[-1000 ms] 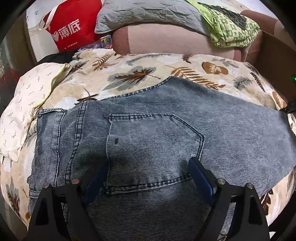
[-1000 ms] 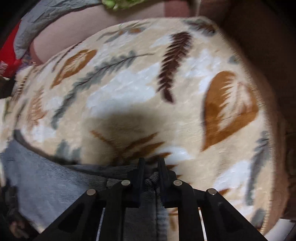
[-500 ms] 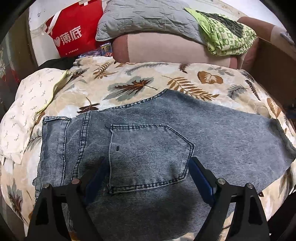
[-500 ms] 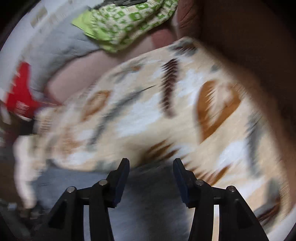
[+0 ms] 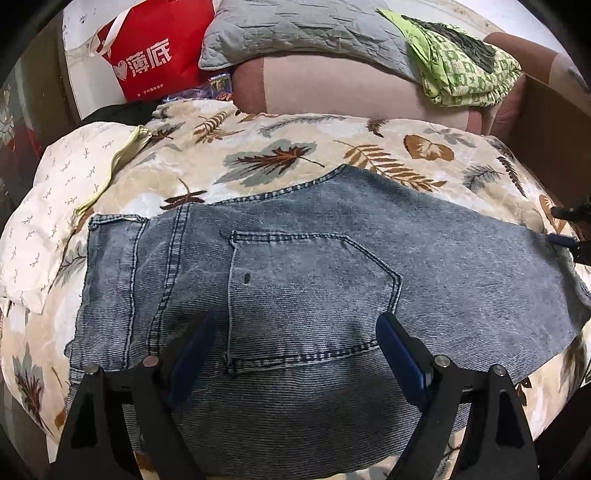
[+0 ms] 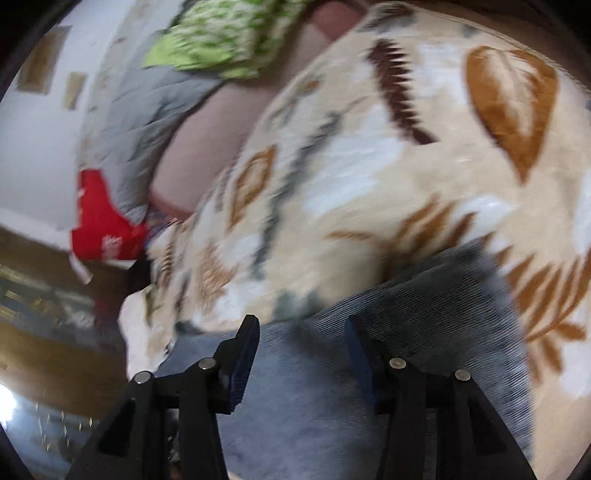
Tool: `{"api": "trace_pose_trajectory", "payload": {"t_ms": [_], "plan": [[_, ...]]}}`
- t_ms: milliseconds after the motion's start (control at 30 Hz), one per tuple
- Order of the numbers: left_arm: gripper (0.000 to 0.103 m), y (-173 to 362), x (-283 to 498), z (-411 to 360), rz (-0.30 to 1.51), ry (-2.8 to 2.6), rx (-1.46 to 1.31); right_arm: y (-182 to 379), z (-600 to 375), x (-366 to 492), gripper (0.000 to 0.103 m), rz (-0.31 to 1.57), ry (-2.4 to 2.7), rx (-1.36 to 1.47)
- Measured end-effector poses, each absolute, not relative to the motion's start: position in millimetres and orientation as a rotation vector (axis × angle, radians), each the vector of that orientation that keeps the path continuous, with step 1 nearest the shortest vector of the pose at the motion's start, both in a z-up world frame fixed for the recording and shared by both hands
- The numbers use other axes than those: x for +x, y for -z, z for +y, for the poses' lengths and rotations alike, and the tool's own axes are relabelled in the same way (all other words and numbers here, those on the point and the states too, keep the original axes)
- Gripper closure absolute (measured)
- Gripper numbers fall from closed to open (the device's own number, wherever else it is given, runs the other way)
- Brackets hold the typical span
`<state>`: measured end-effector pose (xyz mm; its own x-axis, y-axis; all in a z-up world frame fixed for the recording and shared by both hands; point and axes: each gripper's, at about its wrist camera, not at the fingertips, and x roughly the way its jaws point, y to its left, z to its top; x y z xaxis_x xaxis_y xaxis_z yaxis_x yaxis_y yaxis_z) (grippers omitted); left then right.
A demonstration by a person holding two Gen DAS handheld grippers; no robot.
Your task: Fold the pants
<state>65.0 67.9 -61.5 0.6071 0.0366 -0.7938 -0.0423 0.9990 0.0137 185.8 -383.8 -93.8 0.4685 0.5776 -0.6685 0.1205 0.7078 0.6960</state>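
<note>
Blue-grey denim pants (image 5: 314, 280) lie flat on a leaf-patterned blanket (image 5: 280, 158), back pocket up, waistband at the left and the leg end at the right. My left gripper (image 5: 295, 328) is open and empty, hovering over the pocket's lower edge. My right gripper (image 6: 301, 328) is open and empty above the leg end of the pants (image 6: 424, 314); this view is blurred. The right gripper also shows at the right edge of the left wrist view (image 5: 570, 230), beside the leg end.
A white patterned cloth (image 5: 55, 210) lies at the blanket's left. Behind are a pink cushion (image 5: 343, 88), a grey quilted pillow (image 5: 295, 29), a green patterned cloth (image 5: 461, 70) and a red bag (image 5: 151, 55). A brown board (image 5: 554, 140) stands at the right.
My right gripper opened, let go of the pants' leg end and lifted away, swinging its view left. My left gripper pulled back and up slightly, staying open.
</note>
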Motion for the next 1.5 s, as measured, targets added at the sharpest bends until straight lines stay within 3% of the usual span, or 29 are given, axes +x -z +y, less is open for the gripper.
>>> {"api": "trace_pose_trajectory", "payload": {"t_ms": [100, 400, 533, 633, 767, 800, 900, 967, 1167, 1300, 1500], "plan": [[0.015, 61, 63, 67, 0.915, -0.039, -0.007, 120, -389, 193, 0.044, 1.12, -0.255, 0.77], [0.015, 50, 52, 69, 0.886, -0.025, -0.042, 48, -402, 98, 0.042, 0.949, -0.297, 0.843], [0.015, 54, 51, 66, 0.904, -0.012, -0.054, 78, -392, 72, 0.038, 1.053, -0.266, 0.804], [0.015, 68, 56, 64, 0.968, -0.031, -0.018, 114, -406, 66, 0.04, 1.093, -0.172, 0.889], [0.015, 59, 50, 68, 0.941, -0.045, -0.038, 72, -401, 55, 0.04, 0.989, -0.224, 0.85], [0.015, 56, 49, 68, 0.928, -0.04, -0.047, 65, -399, 50, 0.039, 0.959, -0.234, 0.835], [0.015, 66, 52, 60, 0.965, -0.053, 0.009, 83, -406, 40, 0.023, 0.967, -0.178, 0.83], [0.014, 84, 59, 50, 1.031, -0.078, 0.118, 108, -418, 38, 0.025, 1.002, -0.172, 0.894], [0.014, 35, 59, 39, 0.937, -0.009, 0.009, 38, -436, 14, 0.025, 0.819, -0.197, 0.879], [0.014, 15, 65, 3, 0.902, 0.092, 0.001, 68, -443, -6, 0.025, 0.925, -0.118, 0.936], [0.014, 27, 84, -44, 0.953, 0.176, -0.014, 104, -443, -1, 0.025, 0.982, -0.08, 1.03]]}}
